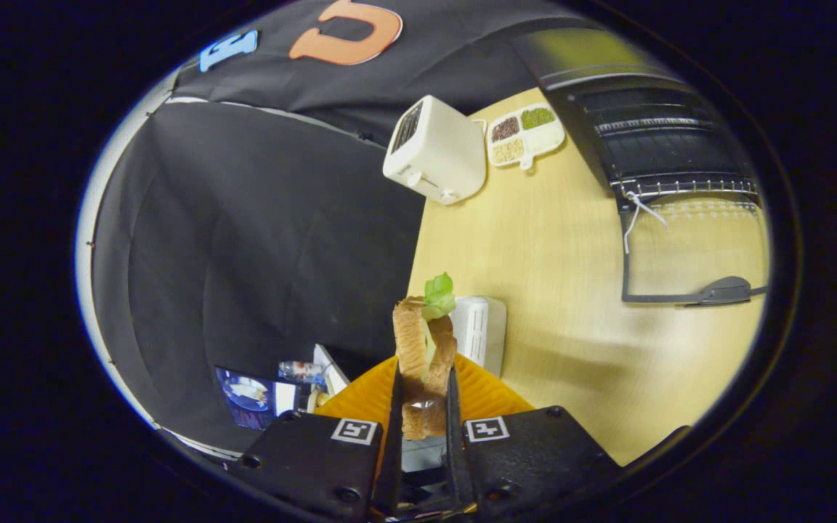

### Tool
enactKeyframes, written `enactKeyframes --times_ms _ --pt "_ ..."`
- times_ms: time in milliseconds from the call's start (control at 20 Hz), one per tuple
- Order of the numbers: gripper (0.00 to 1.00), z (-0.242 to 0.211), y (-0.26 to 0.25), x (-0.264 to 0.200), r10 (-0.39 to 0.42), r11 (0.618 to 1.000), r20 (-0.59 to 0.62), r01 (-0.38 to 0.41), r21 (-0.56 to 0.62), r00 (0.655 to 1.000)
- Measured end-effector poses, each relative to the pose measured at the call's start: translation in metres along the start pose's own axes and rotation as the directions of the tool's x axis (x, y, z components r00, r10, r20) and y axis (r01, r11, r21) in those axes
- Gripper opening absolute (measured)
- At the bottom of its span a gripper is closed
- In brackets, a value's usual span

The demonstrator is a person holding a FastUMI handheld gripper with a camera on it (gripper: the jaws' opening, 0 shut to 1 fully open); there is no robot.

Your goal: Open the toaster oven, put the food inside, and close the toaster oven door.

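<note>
Both jaws clamp sandwich [424,363], toaster oven [651,152] — seemingly open

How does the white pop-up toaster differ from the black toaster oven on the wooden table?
The white pop-up toaster is a small closed box with slots on top; the black toaster oven is much larger and dark. The toaster oven's glass door hangs open, showing a wire rack inside. Both stand on the wooden table, beyond the gripper, which is shut on the sandwich.
</note>
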State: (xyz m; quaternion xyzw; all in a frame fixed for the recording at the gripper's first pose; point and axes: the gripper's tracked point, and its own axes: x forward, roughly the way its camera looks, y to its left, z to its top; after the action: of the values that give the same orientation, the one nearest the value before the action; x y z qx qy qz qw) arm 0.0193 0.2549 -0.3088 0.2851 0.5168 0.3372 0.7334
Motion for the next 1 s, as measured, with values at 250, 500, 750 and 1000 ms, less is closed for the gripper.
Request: enactKeyframes --times_ms 250,500,750,1000 --pt "0.31 0.031 -0.02 -0.051 0.027 0.996 0.178 -0.042 0.083 0.984" --pt "0.31 0.076 -0.08 -0.097 0.012 0.956 0.406 -0.13 0.264 0.914" --pt "0.31 0.117 -0.164 -0.123 -0.076 0.888 0.621 -0.23 0.398 0.78" --pt "0.3 0.143 -0.205 -0.136 -0.158 0.844 0.731 -0.293 0.449 0.664"
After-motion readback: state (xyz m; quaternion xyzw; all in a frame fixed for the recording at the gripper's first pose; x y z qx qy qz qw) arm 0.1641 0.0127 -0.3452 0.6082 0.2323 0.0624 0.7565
